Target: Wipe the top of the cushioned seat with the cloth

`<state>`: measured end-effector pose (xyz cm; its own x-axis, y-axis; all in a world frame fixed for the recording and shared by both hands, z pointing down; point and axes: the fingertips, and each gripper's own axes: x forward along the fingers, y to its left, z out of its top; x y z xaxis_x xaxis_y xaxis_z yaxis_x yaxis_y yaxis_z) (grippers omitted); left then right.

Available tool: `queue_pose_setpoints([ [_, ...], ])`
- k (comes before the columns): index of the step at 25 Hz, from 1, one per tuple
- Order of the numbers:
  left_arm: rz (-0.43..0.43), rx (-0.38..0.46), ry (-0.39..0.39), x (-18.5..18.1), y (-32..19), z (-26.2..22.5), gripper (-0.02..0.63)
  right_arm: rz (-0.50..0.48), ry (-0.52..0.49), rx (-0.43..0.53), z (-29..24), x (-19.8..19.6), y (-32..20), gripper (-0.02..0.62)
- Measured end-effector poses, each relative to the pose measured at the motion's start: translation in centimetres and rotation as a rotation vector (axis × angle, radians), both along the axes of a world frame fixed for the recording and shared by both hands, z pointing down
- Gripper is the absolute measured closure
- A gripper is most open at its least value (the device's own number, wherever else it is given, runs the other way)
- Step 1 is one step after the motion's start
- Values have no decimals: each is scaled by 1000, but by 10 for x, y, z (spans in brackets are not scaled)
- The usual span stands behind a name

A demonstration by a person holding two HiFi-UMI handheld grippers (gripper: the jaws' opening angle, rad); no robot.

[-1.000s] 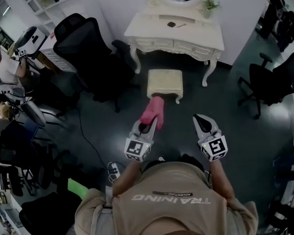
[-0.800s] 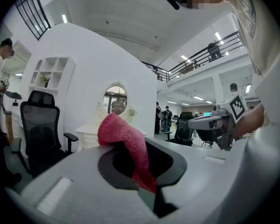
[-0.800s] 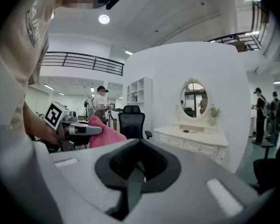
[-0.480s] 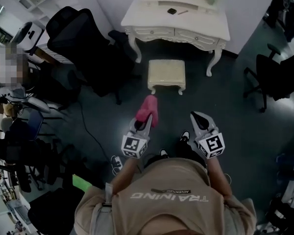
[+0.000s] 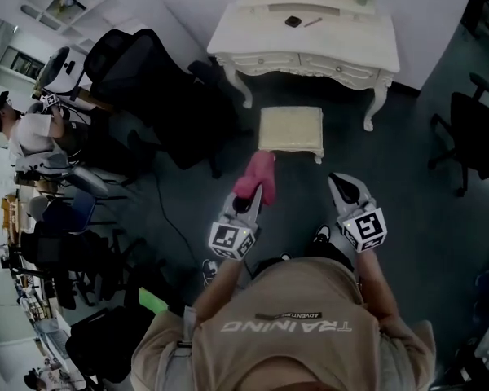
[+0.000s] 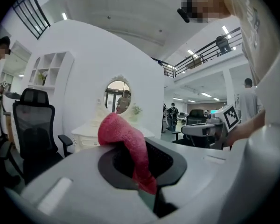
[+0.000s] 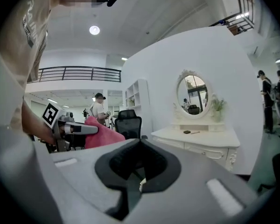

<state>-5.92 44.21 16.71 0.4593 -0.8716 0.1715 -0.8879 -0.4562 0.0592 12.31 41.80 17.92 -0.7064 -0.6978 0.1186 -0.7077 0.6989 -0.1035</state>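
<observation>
Left tongs [image 5: 256, 192]: jaws closed on a pink cloth [image 5: 255, 174]. The cloth bunches up out of the tips and one fold hangs down between the jaws.

Right tongs [image 5: 337, 181]: jaws together, nothing between them, held level with the left tongs and apart from them.

Cushioned seat [image 5: 291, 129]: on the floor ahead of both tongs, just beyond the cloth. The cloth is not on it.

White dressing table [image 5: 310, 43]: beyond the seat. Black office chair [image 5: 143, 76]: ahead and left of the left tongs.

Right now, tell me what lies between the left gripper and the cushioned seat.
Head view: only the pink cloth, shut in the left gripper's jaws, pointing toward the cushioned seat.
</observation>
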Motion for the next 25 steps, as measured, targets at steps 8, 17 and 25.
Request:
queue_pose_setpoints([
  [8,-118,-51,22,-7,-38,14,574,-126,-36,-46,23,-24,-49,591],
  [17,-76,-40,31,-37,-98,24,574,-144,-11,-37,23,-73,-105,591],
  [25,11,37,68,-110,-178,5,574,-71,64,22,-18,-139,-156,591],
])
